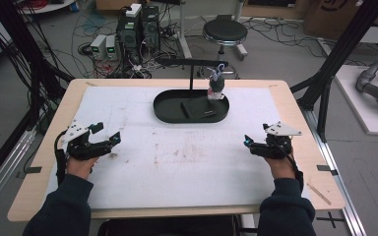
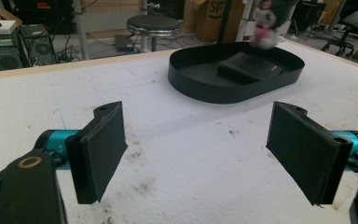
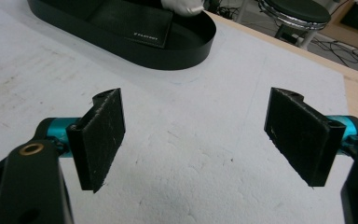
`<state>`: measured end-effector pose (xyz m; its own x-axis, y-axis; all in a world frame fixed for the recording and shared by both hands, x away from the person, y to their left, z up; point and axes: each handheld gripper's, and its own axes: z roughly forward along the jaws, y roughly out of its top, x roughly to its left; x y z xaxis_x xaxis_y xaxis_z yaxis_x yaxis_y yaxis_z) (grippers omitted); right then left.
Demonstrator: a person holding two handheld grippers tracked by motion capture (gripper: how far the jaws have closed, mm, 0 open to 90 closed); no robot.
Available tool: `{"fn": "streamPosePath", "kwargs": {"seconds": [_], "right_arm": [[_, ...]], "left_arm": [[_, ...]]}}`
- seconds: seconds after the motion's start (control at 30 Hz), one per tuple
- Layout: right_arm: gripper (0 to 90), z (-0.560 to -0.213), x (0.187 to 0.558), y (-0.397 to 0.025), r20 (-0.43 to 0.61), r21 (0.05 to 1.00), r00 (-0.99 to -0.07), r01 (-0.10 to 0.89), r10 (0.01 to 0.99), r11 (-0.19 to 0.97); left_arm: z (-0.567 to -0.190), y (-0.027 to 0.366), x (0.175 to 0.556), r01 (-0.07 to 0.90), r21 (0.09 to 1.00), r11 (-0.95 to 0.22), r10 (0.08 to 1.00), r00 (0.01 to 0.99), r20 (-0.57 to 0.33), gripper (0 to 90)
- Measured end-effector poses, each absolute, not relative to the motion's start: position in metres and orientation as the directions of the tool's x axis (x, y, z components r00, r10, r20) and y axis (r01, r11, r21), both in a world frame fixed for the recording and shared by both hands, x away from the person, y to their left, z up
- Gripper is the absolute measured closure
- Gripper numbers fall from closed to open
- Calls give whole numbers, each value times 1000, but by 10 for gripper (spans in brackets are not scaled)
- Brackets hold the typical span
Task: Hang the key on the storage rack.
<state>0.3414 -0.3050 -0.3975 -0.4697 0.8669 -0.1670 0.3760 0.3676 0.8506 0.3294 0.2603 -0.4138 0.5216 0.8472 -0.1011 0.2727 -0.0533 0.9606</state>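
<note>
both tongs, left tongs [image 1: 109, 138] and right tongs [image 1: 248, 142], are held spread and empty over the white worktop [image 1: 177, 162], low in the frame. the black tray [image 1: 170, 110] with the wallet [image 1: 197, 109] and the hanging plush toy [image 1: 216, 87] is seen at upper centre, well apart. a straight, level approach is advised; the stand's post [image 1: 192, 78] may be brushed.

Even, soft indoor light; faint shadows, slight blur throughout.

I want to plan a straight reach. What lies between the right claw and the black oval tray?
Nothing: between the right claw and the black oval tray lies bare white table cover, lightly stained, in the high view and the right gripper view.
</note>
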Motion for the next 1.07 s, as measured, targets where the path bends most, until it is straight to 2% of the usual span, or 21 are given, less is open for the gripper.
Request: {"fn": "streamPosePath", "kwargs": {"seconds": [1.07], "right_arm": [[207, -400, 338, -312, -150, 863, -447, 376, 882, 337]], "left_arm": [[-415, 261, 330, 274, 960, -59, 850, 518, -96, 193]]}}
